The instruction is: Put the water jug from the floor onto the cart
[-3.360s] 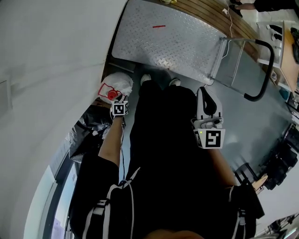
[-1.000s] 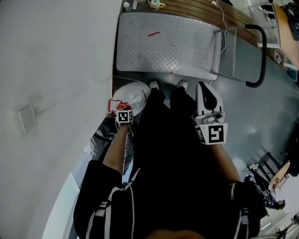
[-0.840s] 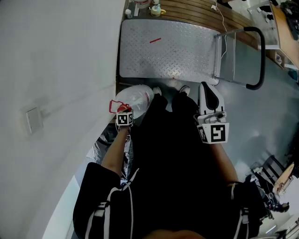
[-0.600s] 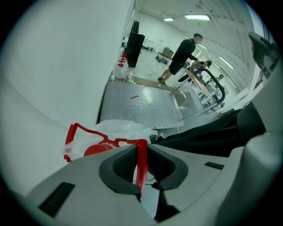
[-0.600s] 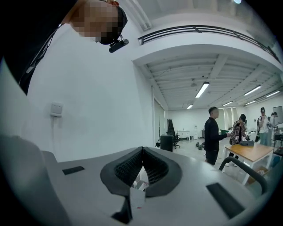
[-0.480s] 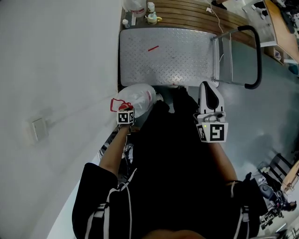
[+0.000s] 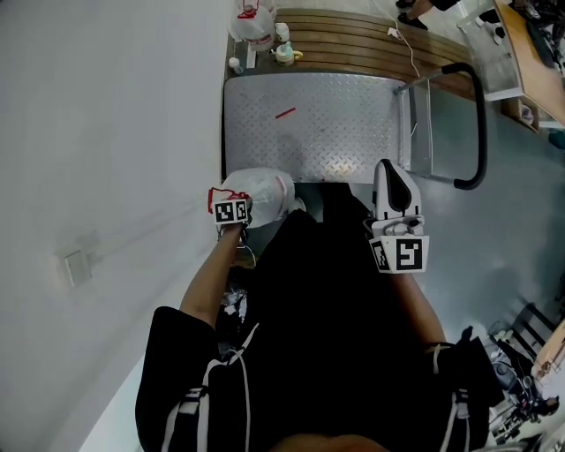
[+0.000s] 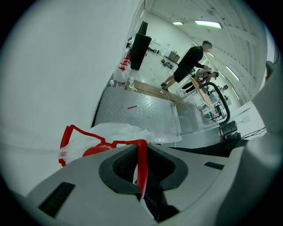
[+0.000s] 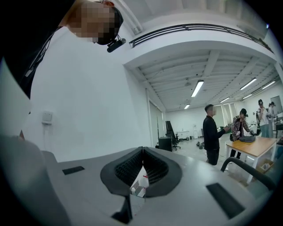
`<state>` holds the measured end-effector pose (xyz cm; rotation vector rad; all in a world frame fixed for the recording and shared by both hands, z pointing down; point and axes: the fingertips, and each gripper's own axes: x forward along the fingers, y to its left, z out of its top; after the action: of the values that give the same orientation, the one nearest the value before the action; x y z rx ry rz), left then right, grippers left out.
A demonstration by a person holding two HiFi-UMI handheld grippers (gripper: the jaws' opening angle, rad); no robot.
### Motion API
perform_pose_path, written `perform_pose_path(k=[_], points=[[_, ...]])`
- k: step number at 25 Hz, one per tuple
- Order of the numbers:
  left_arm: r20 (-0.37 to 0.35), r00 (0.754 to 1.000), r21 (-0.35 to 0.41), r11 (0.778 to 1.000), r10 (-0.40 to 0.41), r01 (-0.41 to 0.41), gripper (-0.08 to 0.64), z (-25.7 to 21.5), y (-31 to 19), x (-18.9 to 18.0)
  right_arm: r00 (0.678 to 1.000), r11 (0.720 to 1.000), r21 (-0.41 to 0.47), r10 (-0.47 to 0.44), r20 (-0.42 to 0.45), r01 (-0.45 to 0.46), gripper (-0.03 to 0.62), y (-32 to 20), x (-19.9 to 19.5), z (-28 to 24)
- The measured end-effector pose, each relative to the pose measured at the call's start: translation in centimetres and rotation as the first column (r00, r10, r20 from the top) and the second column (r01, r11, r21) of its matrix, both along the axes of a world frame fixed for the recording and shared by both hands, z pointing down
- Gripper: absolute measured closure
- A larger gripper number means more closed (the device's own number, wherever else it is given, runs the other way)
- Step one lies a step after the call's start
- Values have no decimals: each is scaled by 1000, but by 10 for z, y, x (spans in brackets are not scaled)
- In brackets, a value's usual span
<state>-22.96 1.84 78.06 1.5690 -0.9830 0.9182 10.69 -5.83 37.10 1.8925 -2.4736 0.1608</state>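
Water jug (image 7: 262,193): clear, red-capped, at the near edge of the cart, just beside the wall (image 7: 106,132); cannot tell whether clear of the floor (image 7: 503,221).
Left gripper (image 8: 139,149): jaws nearly together, clamped on the red handle (image 8: 142,170) of the water jug; strap running down between the pads, the rest of the loop sticking out to the left.
Left forearm (image 7: 207,282): bare, stretched forward and down, gripper aimed steeply downward over the jug.
Right gripper (image 9: 142,149): jaws closed tip to tip, nothing between them.
Right-hand pose: held level, pointing ahead, over the near edge of the cart, well apart from the jug.
Grippers, count: two, one marker cube on each.
Cart (image 7: 318,124): one, bare diamond-plate deck with a short red mark, lying lengthwise along the wall.
Cart handle (image 7: 479,124): one black loop, at the deck's right side in the head view.
Jugs, count: two; second jug (image 7: 252,22) standing past the far end of the cart, against the wall.
Small bottles (image 7: 282,53): clustered next to the second jug; exact number hard to tell.
Wooden slats (image 7: 353,40): beyond the cart's far end.
Wall plate (image 7: 78,265): one, on the wall to the left.
People (image 9: 212,132): three standing far off in the right gripper view, near a table (image 9: 254,145).
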Motion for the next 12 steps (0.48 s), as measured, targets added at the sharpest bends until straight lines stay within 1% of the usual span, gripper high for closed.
perform_pose_path(k=[2, 5, 9, 12], points=[[17, 1000, 11, 1000, -13, 13, 492, -5, -19, 6, 1000, 1000, 7, -8, 14, 8, 574, -11, 11, -3], [39, 999, 28, 1000, -13, 12, 492, -12, -46, 22, 1000, 1000, 6, -14, 19, 14, 574, -28, 31, 0], [40, 999, 40, 999, 14, -16, 491, -20, -79, 55, 1000, 1000, 18, 3, 30, -3, 574, -52, 64, 3], [34, 999, 54, 998, 15, -17, 492, -23, -103, 80, 999, 1000, 15, 13, 50, -14, 574, -72, 88, 4]])
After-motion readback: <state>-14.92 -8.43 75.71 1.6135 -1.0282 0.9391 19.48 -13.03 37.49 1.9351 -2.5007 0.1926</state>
